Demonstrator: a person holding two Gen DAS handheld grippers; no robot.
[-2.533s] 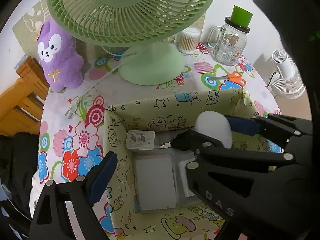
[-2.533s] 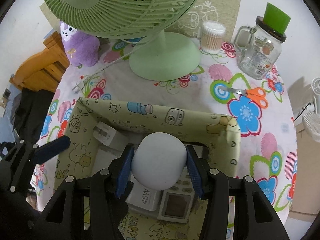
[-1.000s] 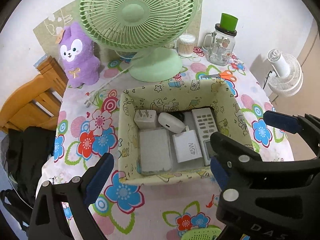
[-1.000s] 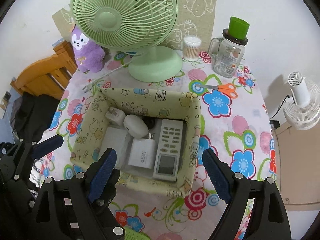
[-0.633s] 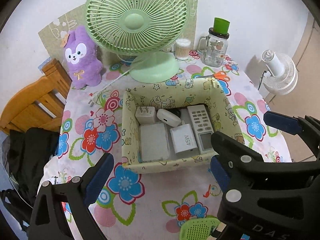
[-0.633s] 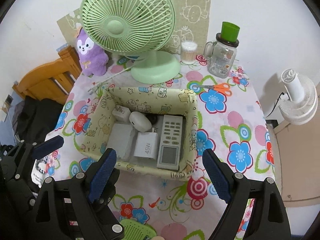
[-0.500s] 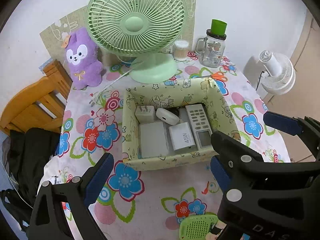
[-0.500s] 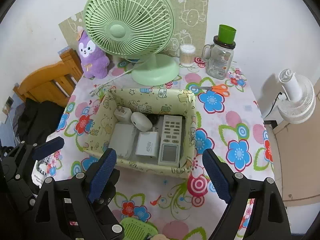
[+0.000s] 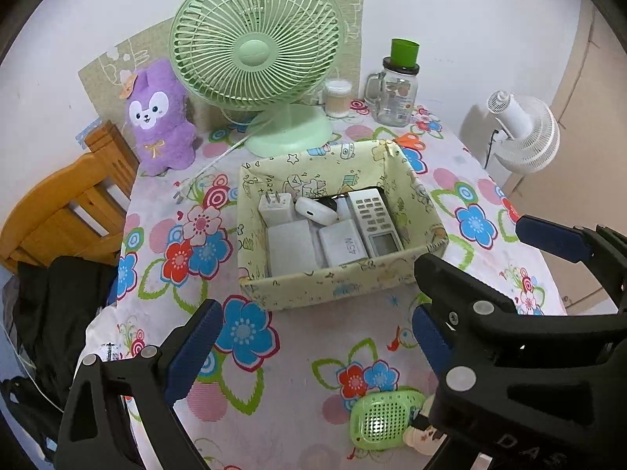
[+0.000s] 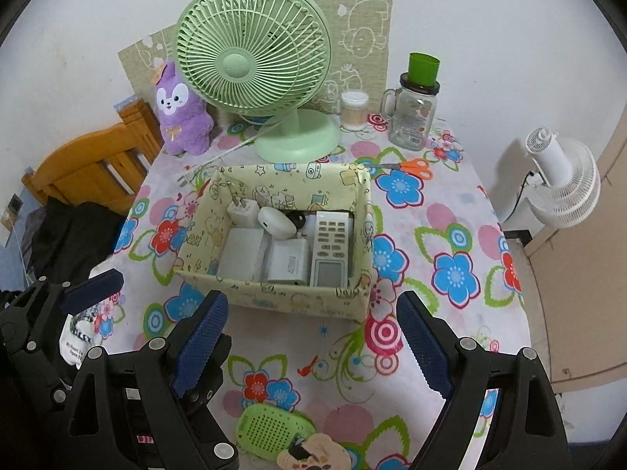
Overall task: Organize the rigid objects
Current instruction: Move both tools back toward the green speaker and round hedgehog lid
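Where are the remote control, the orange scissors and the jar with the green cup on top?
remote control (image 10: pixel 331 244), right wrist view, on its keypad, inside the box.
orange scissors (image 10: pixel 418 167), right wrist view, on the handles.
jar (image 10: pixel 413 119), right wrist view, on its glass body, under the green cup.

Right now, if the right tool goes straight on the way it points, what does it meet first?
Probably the near wall of the yellow storage box, which sits just ahead between the open fingers of the right tool. Depth is unclear, so it may land on the floral tablecloth just before the box.
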